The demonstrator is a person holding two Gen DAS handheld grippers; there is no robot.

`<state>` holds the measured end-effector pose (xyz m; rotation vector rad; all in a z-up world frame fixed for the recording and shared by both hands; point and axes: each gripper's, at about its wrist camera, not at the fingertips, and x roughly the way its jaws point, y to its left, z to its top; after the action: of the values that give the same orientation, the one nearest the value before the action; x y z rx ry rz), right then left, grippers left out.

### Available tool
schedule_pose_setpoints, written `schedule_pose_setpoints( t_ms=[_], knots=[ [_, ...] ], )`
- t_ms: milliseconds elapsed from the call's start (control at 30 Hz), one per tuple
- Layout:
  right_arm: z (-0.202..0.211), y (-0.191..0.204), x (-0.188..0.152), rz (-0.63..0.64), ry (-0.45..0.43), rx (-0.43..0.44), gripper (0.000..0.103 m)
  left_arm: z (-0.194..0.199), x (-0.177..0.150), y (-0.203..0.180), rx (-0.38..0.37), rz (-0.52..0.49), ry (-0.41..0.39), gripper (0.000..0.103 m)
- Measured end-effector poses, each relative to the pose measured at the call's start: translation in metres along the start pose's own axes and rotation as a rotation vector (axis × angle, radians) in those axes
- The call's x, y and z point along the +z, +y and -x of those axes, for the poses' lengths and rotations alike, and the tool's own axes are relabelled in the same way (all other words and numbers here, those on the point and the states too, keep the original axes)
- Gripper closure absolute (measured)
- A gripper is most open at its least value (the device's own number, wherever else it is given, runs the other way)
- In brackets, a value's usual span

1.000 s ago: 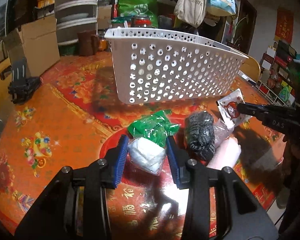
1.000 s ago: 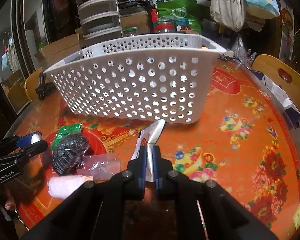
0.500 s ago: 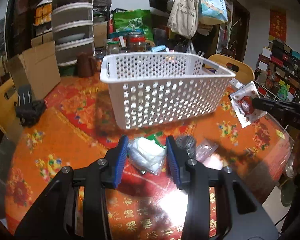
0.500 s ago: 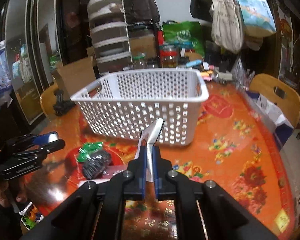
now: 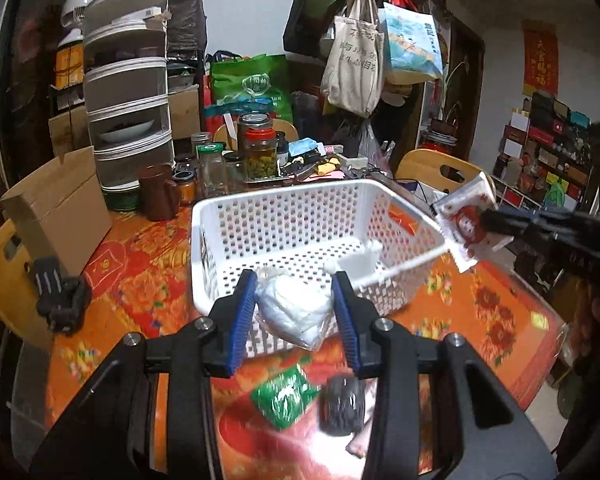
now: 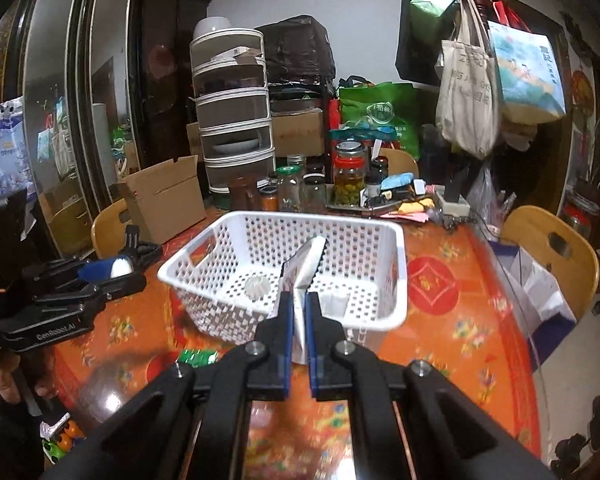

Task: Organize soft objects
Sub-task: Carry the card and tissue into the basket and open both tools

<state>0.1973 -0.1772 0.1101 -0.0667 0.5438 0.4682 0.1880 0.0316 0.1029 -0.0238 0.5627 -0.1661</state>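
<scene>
My left gripper [image 5: 296, 312] is shut on a white soft pack in clear wrap [image 5: 294, 314] and holds it in the air at the near rim of the white perforated basket [image 5: 228, 216]. My right gripper [image 6: 298, 312] is shut on a flat foil packet with a red cartoon print [image 6: 306, 264], held above the basket's [image 6: 188, 264] near side; the packet also shows in the left wrist view [image 5: 466, 222]. A green packet [image 5: 284, 396] and a black mesh ball [image 5: 342, 404] lie on the red patterned table below.
Jars [image 5: 260, 152], a brown mug [image 5: 158, 192], a stack of grey drawers [image 5: 130, 92] and a cardboard box [image 5: 56, 208] stand behind the basket. A black clamp [image 5: 58, 298] lies at the table's left edge. Wooden chairs [image 6: 550, 248] ring the table.
Both grippers have risen from table level with their loads, so the basket's inside now shows from above. The green packet and black ball stayed on the table.
</scene>
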Motion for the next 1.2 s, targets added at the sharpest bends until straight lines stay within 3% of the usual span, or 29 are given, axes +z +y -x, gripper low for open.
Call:
schedule_pose_setpoints(
  t_ms=[233,433,733,967,1200],
  knots=[
    [-0.040,-0.006,0.033,-0.024,0.053,0.021,0.098,-0.052,0.053,0.017,0.052,0.033,0.067,0.067],
    [-0.079,-0.011,0.046,-0.032,0.116,0.009,0.098,-0.107,0.071,0.019,0.065,0.038,0.167,0.067],
    [-0.159,-0.022,0.038,-0.065,0.297,-0.017,0.098,-0.198,0.051,0.020,0.097,0.042,0.374,0.067],
    [-0.197,-0.022,0.026,-0.060,0.391,-0.031,0.098,-0.222,0.035,0.018,0.090,0.040,0.431,0.067],
    [-0.208,-0.026,0.019,-0.066,0.401,-0.046,0.098,-0.226,0.029,0.017,0.073,0.042,0.445,0.066]
  ],
)
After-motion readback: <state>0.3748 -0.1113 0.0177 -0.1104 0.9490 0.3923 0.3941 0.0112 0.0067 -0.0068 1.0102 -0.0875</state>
